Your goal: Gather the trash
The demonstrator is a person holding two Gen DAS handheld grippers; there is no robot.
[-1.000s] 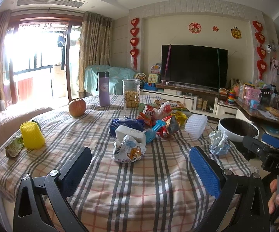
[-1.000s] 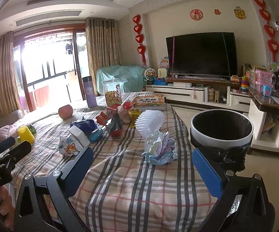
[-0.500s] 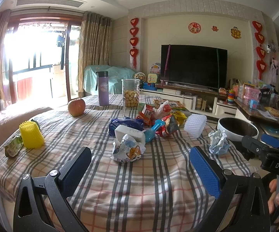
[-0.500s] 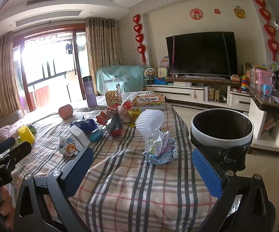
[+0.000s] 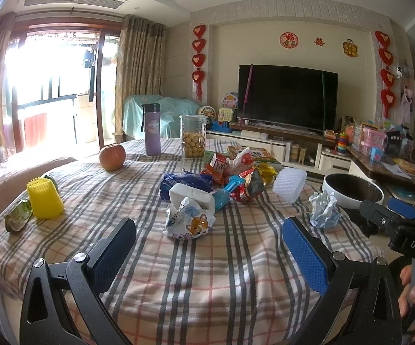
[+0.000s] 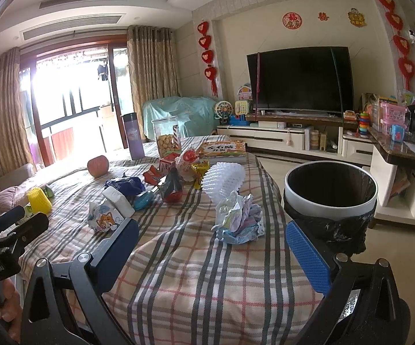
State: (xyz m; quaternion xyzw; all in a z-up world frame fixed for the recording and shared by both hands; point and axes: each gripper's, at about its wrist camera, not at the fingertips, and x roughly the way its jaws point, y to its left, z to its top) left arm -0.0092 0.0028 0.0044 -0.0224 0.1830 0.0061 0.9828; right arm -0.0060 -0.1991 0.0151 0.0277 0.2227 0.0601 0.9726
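Over the plaid-covered table, barely any change from a second ago: both views nearly identical to the earlier ones, only a slight drift of framing, so no piece picked up and the collecting, by the look of it, not yet begun. Left gripper spread wide with nothing between its pads, hanging low above the near edge of the cloth, lined up roughly with the cartoon-printed wrapper. Right gripper likewise spread and empty, with the crumpled paper wad lying just ahead between its fingers' line of sight. Trash heaped mid-table: snack wrappers, a white foam net, a yellow foam net well apart toward the left edge. From the right wrist, a full look into the black-lined bin standing just beside the table's right edge; from the left wrist, only its white rim past the wad. From the left wrist alone, a clear view of the small green packet touching the yellow net. Likely first pick: the wad, nearest the bin.
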